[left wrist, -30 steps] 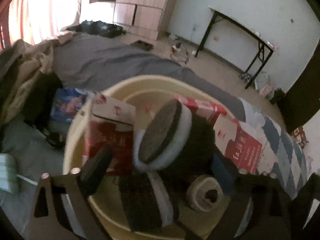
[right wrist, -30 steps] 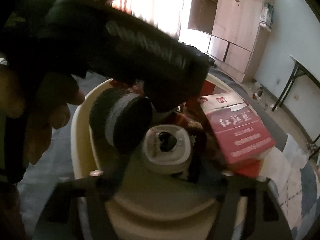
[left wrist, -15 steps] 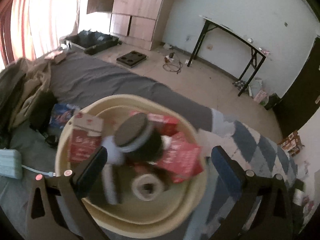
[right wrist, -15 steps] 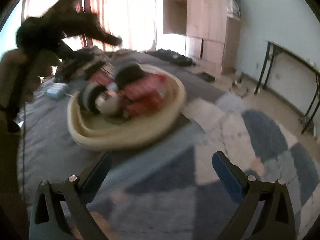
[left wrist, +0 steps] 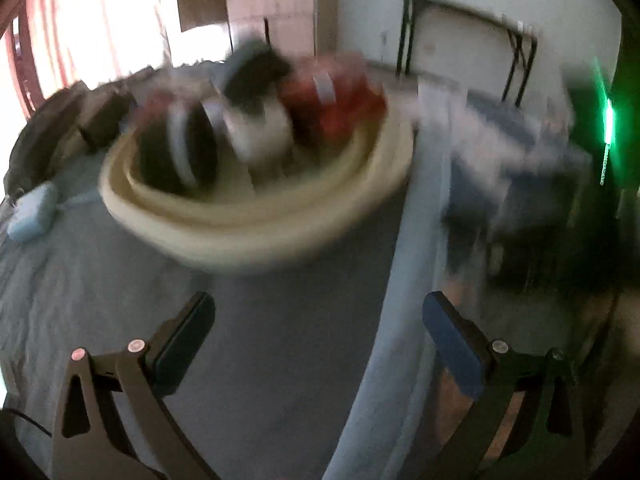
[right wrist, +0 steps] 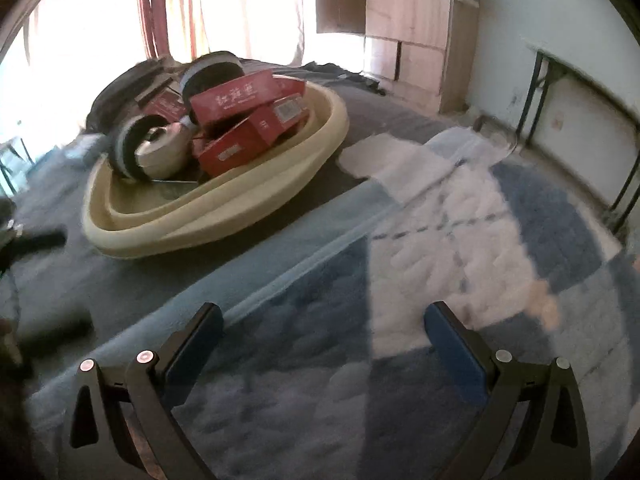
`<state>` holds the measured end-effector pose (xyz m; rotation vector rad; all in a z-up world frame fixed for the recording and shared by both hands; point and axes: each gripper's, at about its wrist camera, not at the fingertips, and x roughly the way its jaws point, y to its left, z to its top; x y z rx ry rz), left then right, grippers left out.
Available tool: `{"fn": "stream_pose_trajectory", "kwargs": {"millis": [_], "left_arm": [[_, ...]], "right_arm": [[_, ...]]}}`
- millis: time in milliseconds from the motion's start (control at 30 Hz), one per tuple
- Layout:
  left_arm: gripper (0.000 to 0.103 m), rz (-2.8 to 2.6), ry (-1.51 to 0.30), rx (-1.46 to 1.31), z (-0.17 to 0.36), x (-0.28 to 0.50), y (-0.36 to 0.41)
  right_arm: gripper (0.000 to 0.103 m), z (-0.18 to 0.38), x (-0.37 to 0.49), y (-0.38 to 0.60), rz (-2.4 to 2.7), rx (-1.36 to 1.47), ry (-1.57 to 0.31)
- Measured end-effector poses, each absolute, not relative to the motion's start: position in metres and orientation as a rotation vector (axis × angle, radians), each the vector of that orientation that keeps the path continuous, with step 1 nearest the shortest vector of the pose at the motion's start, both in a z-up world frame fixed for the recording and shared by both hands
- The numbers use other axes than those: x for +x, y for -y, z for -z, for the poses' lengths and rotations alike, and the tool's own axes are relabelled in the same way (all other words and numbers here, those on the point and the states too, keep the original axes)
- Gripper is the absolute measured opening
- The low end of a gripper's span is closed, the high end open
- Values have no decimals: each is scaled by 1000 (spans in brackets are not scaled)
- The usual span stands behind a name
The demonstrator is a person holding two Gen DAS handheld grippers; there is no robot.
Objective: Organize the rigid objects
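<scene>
A cream basin point(right wrist: 224, 204) sits on the grey bedsheet, up and left in the right wrist view. It holds red boxes point(right wrist: 234, 100), black-and-white rolls point(right wrist: 132, 146) and a pale tape roll point(right wrist: 168, 156). The left wrist view is blurred and shows the same basin point(left wrist: 260, 224) with red boxes point(left wrist: 332, 96) and dark rolls point(left wrist: 180, 152). My left gripper point(left wrist: 316, 336) is open over bare grey sheet, well short of the basin. My right gripper point(right wrist: 322, 340) is open and empty over the blue-and-white blanket.
A blue-and-white checked blanket point(right wrist: 460, 240) covers the bed's right part. A pale blue pouch point(left wrist: 32, 212) lies left of the basin, beside dark clothes point(right wrist: 120, 88). A wooden wardrobe point(right wrist: 408, 20) and a black-legged table point(right wrist: 580, 92) stand by the wall.
Both grippers have pulled back from the basin, which now lies further off. The right gripper's jaws have widened from around the basin's contents to fully open and empty.
</scene>
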<state>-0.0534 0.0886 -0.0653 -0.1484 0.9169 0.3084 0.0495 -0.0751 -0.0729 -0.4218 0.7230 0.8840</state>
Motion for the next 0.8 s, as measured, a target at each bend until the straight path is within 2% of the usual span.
{"fn": "stream_pose_trajectory", "kwargs": {"millis": [800], "left_arm": [[103,-377,-887,-248,80,-31,-102]], "right_arm": [[103,79,55,67,-850,-476,-727]]}}
